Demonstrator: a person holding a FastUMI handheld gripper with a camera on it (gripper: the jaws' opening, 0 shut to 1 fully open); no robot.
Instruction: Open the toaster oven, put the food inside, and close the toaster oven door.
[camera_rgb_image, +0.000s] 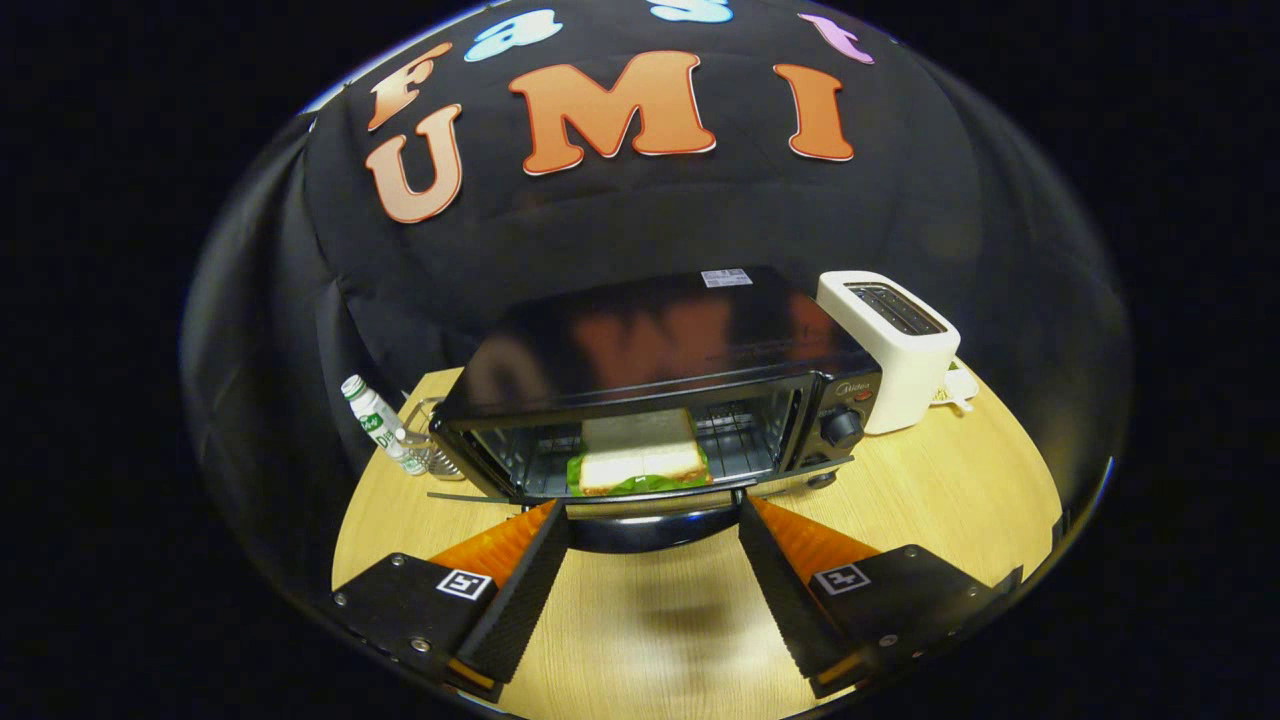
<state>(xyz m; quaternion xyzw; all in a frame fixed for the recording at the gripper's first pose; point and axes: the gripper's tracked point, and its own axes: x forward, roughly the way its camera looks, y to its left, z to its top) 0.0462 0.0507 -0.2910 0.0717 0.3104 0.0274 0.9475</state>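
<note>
Currently, black glass-fronted toaster oven (660, 390) on pale wooden desk (930, 500), door (650, 525) dropped open. Sandwich (640, 455) sits near rack front; closing could clip it. Fingers (655, 520) spread wide, empty, flanking the door edge.

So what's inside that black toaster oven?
A sandwich of white bread with green lettuce lies on the wire rack inside the black toaster oven. Its filling is hidden. The open gripper is empty.

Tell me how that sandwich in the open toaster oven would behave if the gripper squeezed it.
The sandwich looks like soft bread over lettuce, so it would probably compress and its layers might slide. It is likely light. The gripper is open just short of the toaster oven.
</note>
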